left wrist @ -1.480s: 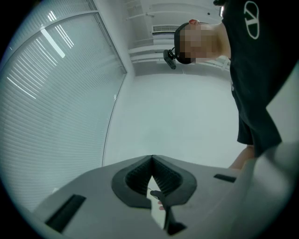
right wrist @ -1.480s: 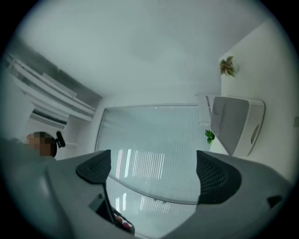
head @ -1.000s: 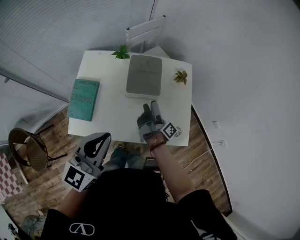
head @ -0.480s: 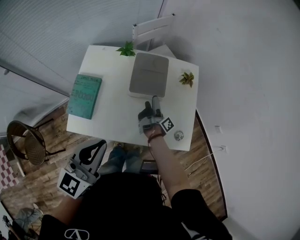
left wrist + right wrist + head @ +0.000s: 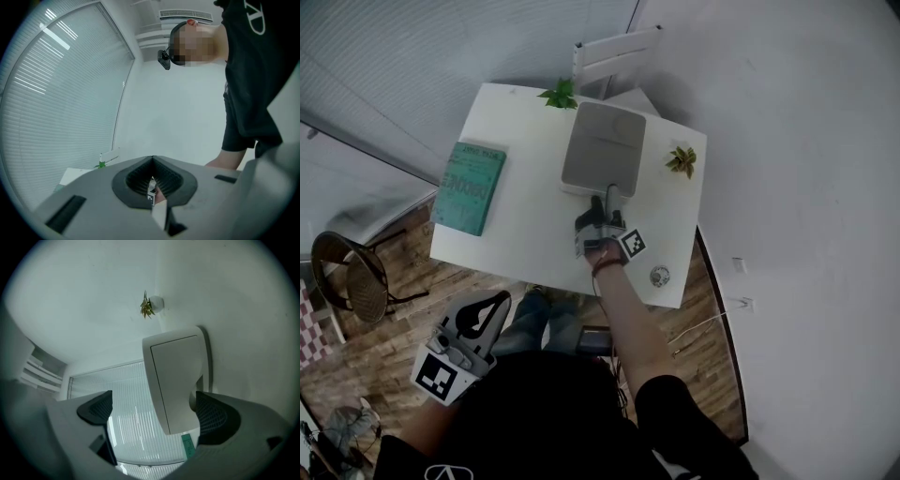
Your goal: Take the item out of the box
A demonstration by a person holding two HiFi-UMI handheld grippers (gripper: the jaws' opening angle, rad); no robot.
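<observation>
One box (image 5: 603, 150), long axis along wide-open right claw (image 5: 610, 193); left claw (image 5: 499, 302) closed, empty

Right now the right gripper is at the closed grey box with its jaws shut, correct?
No. The right gripper view shows the right gripper with its jaws apart, not shut; it is at the closed grey box.

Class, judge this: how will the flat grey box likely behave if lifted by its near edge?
The grey box looks stiff: flat lid, clean edges. Wide and shallow, it would likely tilt if the right gripper lifts one edge. On the smooth white table it probably slides easily.
</observation>
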